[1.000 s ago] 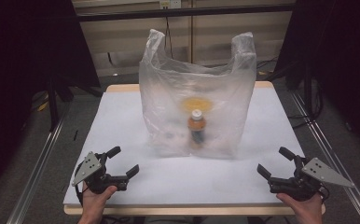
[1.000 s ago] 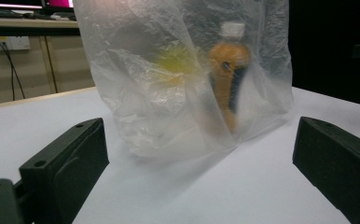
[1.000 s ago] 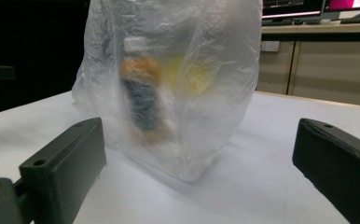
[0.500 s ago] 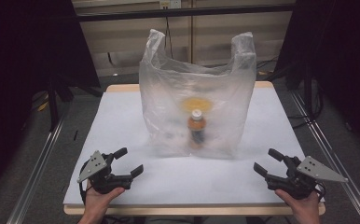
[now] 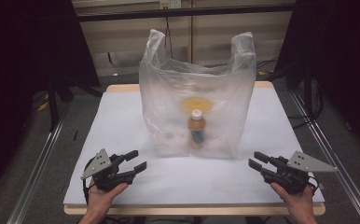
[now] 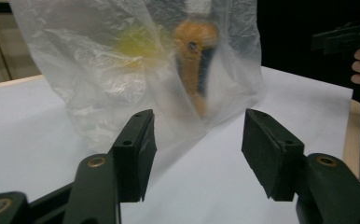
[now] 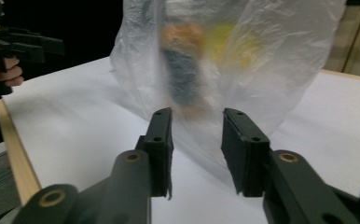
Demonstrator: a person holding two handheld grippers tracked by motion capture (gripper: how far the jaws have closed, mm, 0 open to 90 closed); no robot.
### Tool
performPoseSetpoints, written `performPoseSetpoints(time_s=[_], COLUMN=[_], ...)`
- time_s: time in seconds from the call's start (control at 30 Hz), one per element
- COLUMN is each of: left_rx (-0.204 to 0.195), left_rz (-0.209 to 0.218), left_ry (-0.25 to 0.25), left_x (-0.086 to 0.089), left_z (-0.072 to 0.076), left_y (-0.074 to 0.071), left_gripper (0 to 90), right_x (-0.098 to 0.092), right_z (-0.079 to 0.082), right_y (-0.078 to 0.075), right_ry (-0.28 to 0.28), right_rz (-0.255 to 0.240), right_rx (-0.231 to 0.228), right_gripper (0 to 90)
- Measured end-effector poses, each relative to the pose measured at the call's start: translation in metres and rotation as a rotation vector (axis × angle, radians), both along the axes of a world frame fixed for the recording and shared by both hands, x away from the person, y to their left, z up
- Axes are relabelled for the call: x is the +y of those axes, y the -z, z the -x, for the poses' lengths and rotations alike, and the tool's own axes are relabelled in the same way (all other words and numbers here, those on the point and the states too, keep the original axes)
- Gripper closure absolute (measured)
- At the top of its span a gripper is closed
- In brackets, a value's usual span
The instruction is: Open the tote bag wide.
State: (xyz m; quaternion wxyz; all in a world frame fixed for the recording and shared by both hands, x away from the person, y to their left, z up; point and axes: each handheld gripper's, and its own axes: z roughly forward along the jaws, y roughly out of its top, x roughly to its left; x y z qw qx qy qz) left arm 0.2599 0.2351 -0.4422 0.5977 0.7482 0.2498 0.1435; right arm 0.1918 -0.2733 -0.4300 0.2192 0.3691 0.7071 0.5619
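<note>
Bag (image 5: 197, 98) upright mid-table (image 5: 122, 121), bottle (image 5: 197, 128) inside; both tools (image 5: 138, 161) (image 5: 258, 162) apart, just narrowing, empty.

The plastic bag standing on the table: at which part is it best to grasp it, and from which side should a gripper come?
Probably the two handle loops on top of the plastic bag. They stand upright, thin and free, at the left and right top corners, so each gripper could come from its own side and pinch one. The lower walls are loose film around an upright bottle, so a grip there might slip or push it over.
</note>
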Motion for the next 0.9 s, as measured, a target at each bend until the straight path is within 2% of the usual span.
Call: performPoseSetpoints(time_s=[0.03,0.07,0.1,0.17,0.2,0.23,0.27,0.3,0.37,0.43,0.5,0.6,0.77,0.9], left_rx=[-0.017,-0.006,0.001,-0.002,0.000,0.031,0.049,0.045,0.016,0.036,0.036,0.065,0.114,0.121], left_rz=[-0.012,-0.014,-0.009,-0.007,0.003,0.043,0.058,0.051,-0.001,0.008,-0.021,-0.005,0.014,-0.011], left_ry=[0.007,0.037,0.046,0.059,0.067,0.083,0.107,0.110,0.102,0.142,0.152,0.171,0.165,0.176], left_x=[0.000,-0.001,-0.002,-0.005,-0.006,-0.007,-0.006,-0.006,-0.009,-0.011,-0.013,-0.014,-0.019,-0.027], left_z=[-0.001,-0.001,-0.001,0.000,-0.001,-0.004,-0.008,-0.010,-0.013,-0.016,-0.016,-0.019,-0.028,-0.034], left_y=[-0.001,-0.002,-0.002,-0.004,-0.005,-0.006,-0.007,-0.008,-0.010,-0.010,-0.011,-0.012,-0.019,-0.023], left_gripper=[49.9,51.7,58.1,60.2,63.7,65.4,71.5,71.5,78.1,81.0,86.8,89.8,90.0,90.0], right_x=[0.001,0.003,0.005,0.007,0.008,0.009,0.011,0.011,0.014,0.016,0.020,0.023,0.031,0.037], right_z=[-0.002,-0.003,-0.006,-0.007,-0.008,-0.009,-0.011,-0.011,-0.016,-0.018,-0.026,-0.030,-0.042,-0.050], right_y=[-0.001,-0.002,-0.005,-0.006,-0.007,-0.008,-0.010,-0.010,-0.012,-0.013,-0.015,-0.017,-0.023,-0.026], right_ry=[-0.007,-0.013,-0.031,-0.042,-0.049,-0.064,-0.070,-0.070,-0.091,-0.099,-0.142,-0.156,-0.177,-0.195], right_rz=[0.002,0.004,0.004,0.005,0.007,0.004,0.009,0.009,0.003,0.003,-0.005,-0.001,-0.007,-0.004], right_rx=[0.001,0.002,0.011,0.008,0.002,0.006,0.001,0.001,0.017,0.025,0.034,0.043,0.055,0.053], right_gripper=[67.1,68.7,74.4,76.0,78.3,81.2,84.1,84.1,84.5,86.2,89.3,90.0,90.0,90.0])
